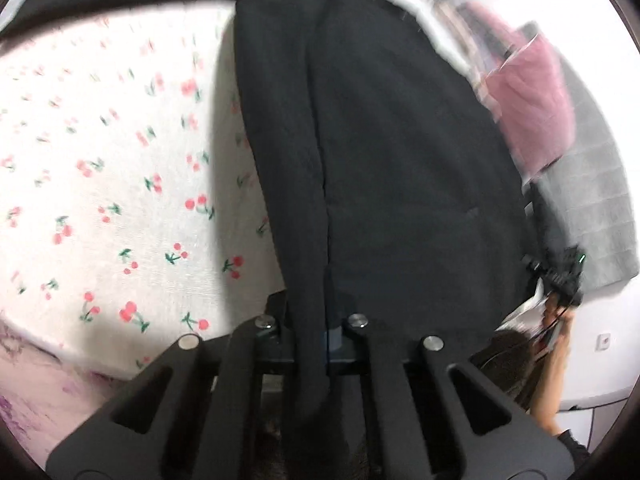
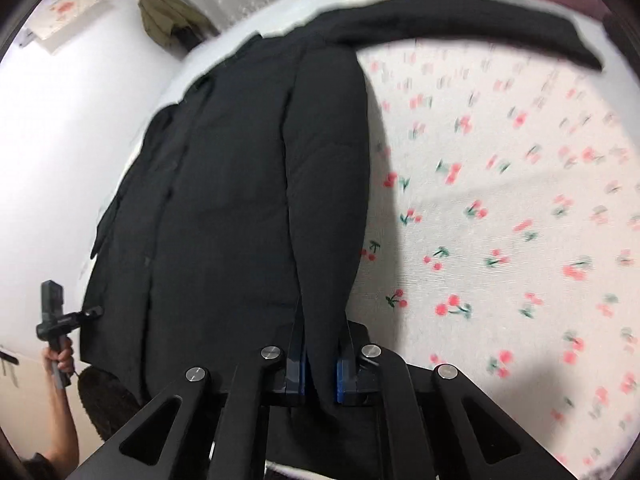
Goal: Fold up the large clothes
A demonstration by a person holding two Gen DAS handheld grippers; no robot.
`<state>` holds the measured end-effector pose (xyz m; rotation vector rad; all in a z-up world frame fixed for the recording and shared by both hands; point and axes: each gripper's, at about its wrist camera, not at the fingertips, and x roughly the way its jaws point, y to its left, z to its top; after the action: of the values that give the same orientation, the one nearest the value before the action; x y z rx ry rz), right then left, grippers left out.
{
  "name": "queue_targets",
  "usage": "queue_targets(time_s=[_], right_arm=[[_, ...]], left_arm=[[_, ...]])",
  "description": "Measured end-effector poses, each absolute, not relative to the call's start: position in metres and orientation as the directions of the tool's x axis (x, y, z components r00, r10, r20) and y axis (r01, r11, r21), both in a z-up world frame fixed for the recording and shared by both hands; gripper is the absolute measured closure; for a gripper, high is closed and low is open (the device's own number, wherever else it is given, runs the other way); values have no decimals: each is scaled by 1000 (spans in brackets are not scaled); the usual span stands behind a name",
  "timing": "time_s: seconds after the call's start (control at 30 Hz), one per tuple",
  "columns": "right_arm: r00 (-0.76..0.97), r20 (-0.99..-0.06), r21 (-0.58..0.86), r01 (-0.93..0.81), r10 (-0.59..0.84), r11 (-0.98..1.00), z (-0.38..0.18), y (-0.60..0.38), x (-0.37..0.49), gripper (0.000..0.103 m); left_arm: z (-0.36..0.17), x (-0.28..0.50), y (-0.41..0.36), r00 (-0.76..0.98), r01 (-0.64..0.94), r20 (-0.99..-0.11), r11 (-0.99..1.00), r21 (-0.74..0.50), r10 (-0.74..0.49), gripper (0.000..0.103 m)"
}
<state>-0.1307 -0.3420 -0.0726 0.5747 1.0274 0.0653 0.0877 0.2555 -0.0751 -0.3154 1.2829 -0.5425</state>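
Item: black padded coat (image 1: 400, 152), long, quilted, lying on the bed (image 1: 100, 180); the near end is lifted off the sheet by both grippers.
Surface: bed with a white cherry-print sheet; wide and soft, which suits a garment this large.
Left gripper (image 1: 316, 340): jaws clenched on a thick fold of the coat's near edge; fabric fills the gap between them.
Right gripper (image 2: 320, 364): jaws clenched on the opposite side of the same near edge, a bunched ridge of cloth pinched between the blue pads (image 2: 342, 376).
Reason for the hold: two grips along one edge, apparently so the hem keeps level while it is carried over the body for a fold.
Sleeve (image 2: 460, 28): lies stretched sideways across the far part of the bed, clear of the body; likely needs tucking in.
Bystander items: pink garment (image 1: 536, 100) and grey quilted piece (image 1: 592, 200) hanging by the wall; the person's hand (image 2: 60, 356) on the other gripper's handle.
Stage, as judged: early; no fold is visible in the body.
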Motion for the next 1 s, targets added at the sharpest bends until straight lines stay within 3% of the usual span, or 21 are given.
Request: queue_targets(time_s=[0.07, 0.13, 0.17, 0.23, 0.27, 0.3, 0.37, 0.4, 0.47, 0.5, 0.73, 0.87, 1.0], right_arm=[[536, -797, 449, 218, 277, 867, -61, -341, -139, 95], [428, -889, 296, 257, 166, 920, -75, -333, -136, 95], [349, -933, 191, 263, 92, 946, -89, -326, -131, 93], [349, -937, 128, 265, 28, 956, -85, -318, -129, 88], [361, -932, 117, 286, 6, 951, -78, -318, -130, 82], [378, -925, 92, 310, -34, 946, -69, -318, -131, 79], [423, -897, 35, 354, -127, 934, -49, -320, -133, 65], [462, -873, 31, 378, -160, 925, -36, -320, -131, 60], [535, -831, 85, 396, -155, 914, -17, -322, -127, 26], [574, -807, 125, 393, -137, 911, -9, -319, -120, 23], [645, -763, 225, 324, -40, 919, -4, -270, -19, 22], [653, -757, 258, 283, 12, 924, -23, -238, 28, 22], [645, -763, 261, 264, 31, 929, -43, -219, 54, 22]], left_arm=[[-83, 86, 258, 182, 186, -851, 867, -462, -492, 95], [-114, 85, 251, 98, 183, -916, 912, -367, -388, 93], [-112, 85, 251, 116, 190, -910, 908, -373, -398, 91], [-99, 87, 256, 142, 181, -899, 904, -388, -415, 84], [-92, 88, 262, 179, 181, -892, 905, -385, -415, 72], [-86, 91, 268, 223, 185, -879, 904, -386, -421, 50], [-74, 108, 290, 327, 142, -847, 908, -395, -419, 23], [-74, 115, 302, 377, 101, -828, 908, -407, -414, 22], [-74, 137, 324, 441, 27, -800, 897, -440, -406, 22], [-75, 153, 340, 474, -23, -786, 886, -463, -398, 22], [-124, 256, 419, 602, -337, -726, 718, -608, -332, 22], [-140, 276, 446, 712, -416, -640, 563, -715, -287, 22], [-141, 299, 451, 734, -474, -641, 505, -721, -225, 27]])
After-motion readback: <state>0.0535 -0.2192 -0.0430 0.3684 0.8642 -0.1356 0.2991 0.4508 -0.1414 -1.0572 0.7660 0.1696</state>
